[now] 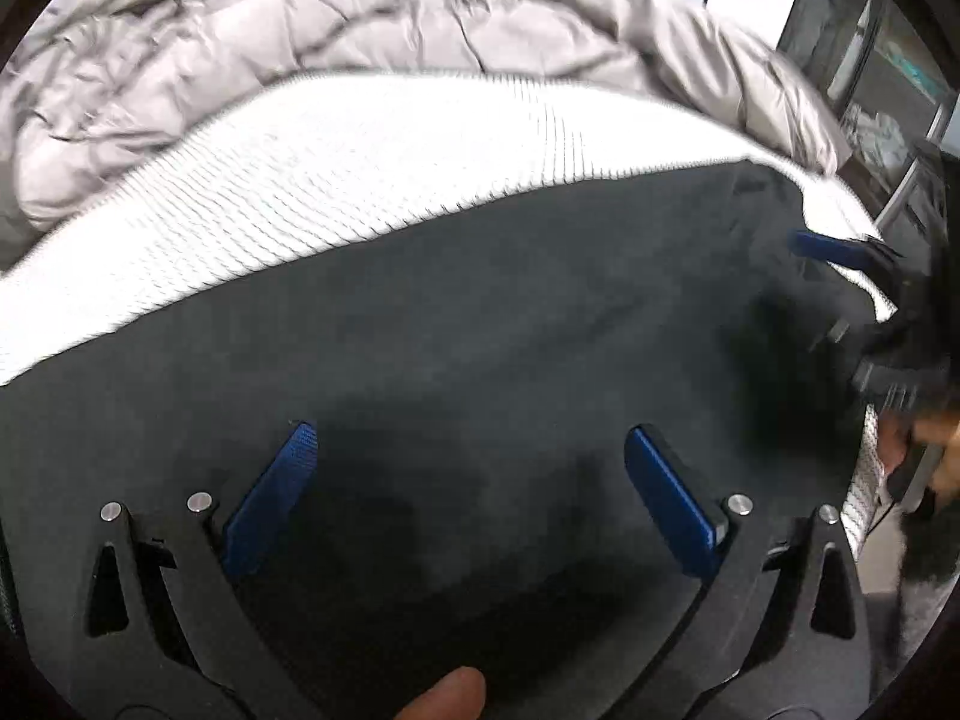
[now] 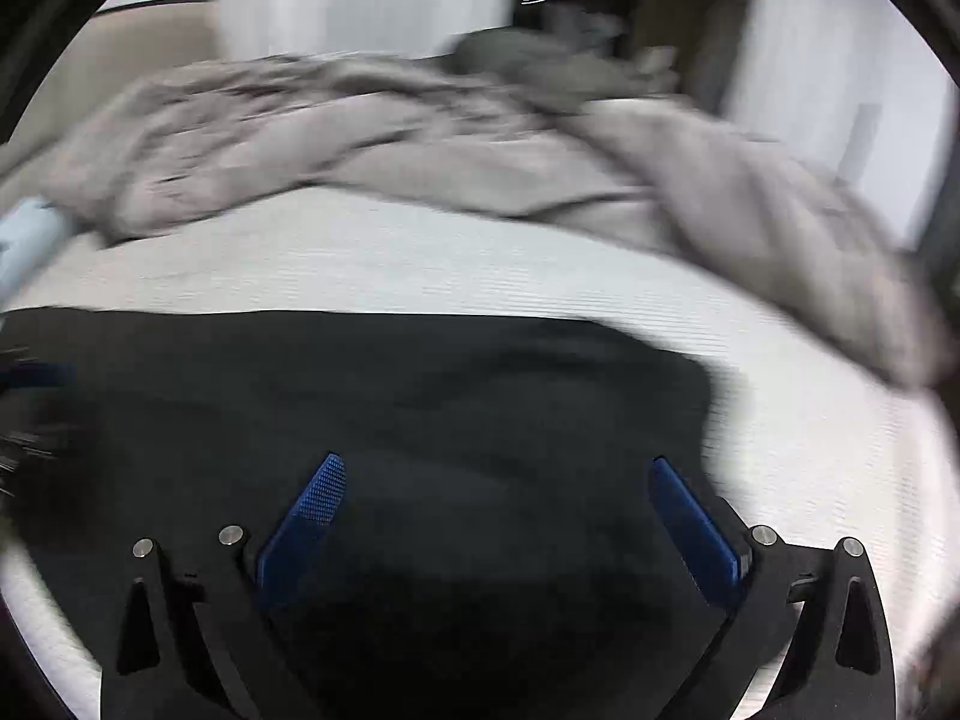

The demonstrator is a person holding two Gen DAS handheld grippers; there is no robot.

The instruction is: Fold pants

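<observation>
The dark pants (image 1: 480,312) lie flat on my white ribbed mattress cover (image 1: 336,168), their long axis running side to side across both wrist views. In the right wrist view the cloth ends in a squared edge toward 2 o'clock, so that end sits nearer my right gripper (image 2: 498,471). My left gripper (image 1: 471,438) hovers over mid-cloth, fingers spread wide with nothing between them; the right one is likewise released and empty, its right fingertip (image 2: 666,474) just inside the pants' edge. From the left view I see the right gripper at 3 o'clock by that end. I judge the right hand should take the end. A rumpled grey duvet (image 2: 420,138) lies beyond, at 12 o'clock.
</observation>
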